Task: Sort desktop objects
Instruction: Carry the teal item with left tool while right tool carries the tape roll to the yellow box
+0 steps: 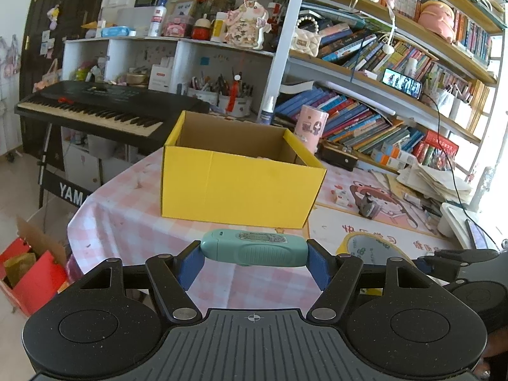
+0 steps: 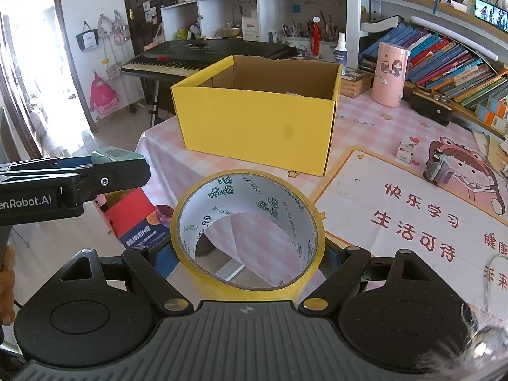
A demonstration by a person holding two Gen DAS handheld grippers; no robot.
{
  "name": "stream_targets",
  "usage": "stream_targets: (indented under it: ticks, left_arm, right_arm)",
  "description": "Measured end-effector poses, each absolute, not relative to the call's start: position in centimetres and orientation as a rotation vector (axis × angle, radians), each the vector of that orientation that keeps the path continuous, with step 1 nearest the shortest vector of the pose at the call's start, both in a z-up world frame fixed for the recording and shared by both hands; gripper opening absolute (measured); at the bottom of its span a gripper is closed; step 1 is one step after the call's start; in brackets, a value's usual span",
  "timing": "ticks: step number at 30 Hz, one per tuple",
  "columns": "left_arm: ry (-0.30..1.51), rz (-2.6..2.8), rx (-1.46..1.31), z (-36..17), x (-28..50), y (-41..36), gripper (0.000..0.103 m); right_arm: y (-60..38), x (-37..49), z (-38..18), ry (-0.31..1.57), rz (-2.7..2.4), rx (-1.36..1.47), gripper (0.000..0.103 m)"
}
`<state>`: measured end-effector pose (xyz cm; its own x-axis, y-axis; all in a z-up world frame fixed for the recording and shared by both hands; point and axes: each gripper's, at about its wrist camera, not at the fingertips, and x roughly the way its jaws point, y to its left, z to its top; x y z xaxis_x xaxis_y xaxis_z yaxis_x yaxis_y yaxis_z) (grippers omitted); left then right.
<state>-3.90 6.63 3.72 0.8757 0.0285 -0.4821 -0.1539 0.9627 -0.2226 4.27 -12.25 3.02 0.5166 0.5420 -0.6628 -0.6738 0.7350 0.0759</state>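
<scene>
Left gripper (image 1: 255, 258) is clamping a teal correction-tape case (image 1: 254, 249) endwise between its blue pads. Right gripper (image 2: 247, 260) is pinching a yellow tape roll (image 2: 249, 231) across its width. Both are hovering just short of the yellow box's (image 1: 238, 187) near wall — box is sitting open on the pink checked tablecloth (image 1: 127, 222).

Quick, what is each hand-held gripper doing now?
Left hand-held gripper: closed on the teal stapler.
Right hand-held gripper: closed on the yellow tape roll.
</scene>
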Motion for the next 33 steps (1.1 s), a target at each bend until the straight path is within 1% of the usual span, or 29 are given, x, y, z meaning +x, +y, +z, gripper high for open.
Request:
stream_targets:
  ticks: [13, 18, 33]
  left_arm:
    - [0.462, 0.086, -0.249, 4.9, -2.7, 7.3, 0.070]
    - [0.441, 0.093, -0.256, 5.6, -1.6, 8.1, 0.070]
    - [0.373, 0.142, -0.234, 7.7, 6.1, 9.4, 0.070]
  right_arm:
    - [-11.9, 5.5, 3.4, 0.721, 0.717, -0.186, 0.084]
    - [-11.5, 6.6, 4.1, 0.689, 0.713, -0.174, 0.084]
    - [-10.4, 15.5, 7.5, 0.549, 0.701, -0.127, 0.084]
